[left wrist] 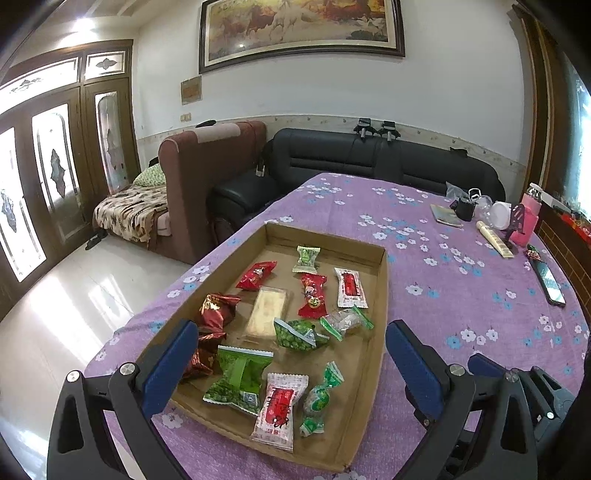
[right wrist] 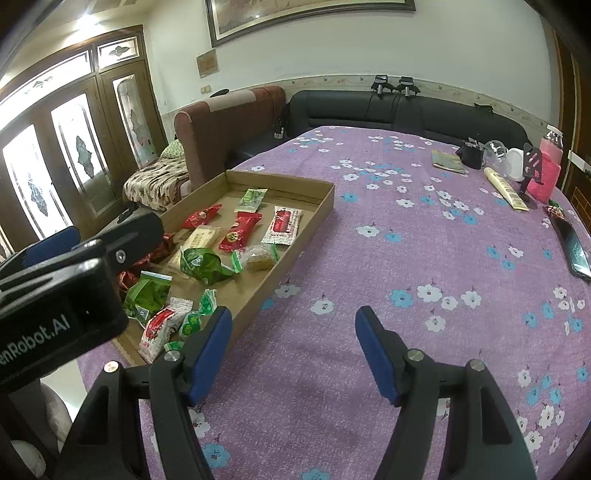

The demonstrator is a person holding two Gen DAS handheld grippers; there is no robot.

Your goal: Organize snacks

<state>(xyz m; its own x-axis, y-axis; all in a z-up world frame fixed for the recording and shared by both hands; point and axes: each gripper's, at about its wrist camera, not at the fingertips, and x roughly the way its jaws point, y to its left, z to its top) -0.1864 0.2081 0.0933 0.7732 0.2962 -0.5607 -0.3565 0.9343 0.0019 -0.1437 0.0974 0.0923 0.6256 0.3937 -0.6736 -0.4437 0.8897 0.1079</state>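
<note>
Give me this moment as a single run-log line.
left gripper: open, empty, over shallow cardboard tray of wrapped snacks | right gripper: open, empty, over purple flowered tablecloth

A domestic living room is shown. A black leather sofa (left wrist: 369, 162) and a brown upholstered armchair (left wrist: 207, 177) are set against a white wall, on which a large framed horse painting (left wrist: 301, 27) is hung. Dark wooden doors with frosted glass panels (left wrist: 55, 173) are seen at the left above a glossy white tiled floor (left wrist: 74, 295). A table is covered with a purple floral cloth (right wrist: 369, 258).
</note>
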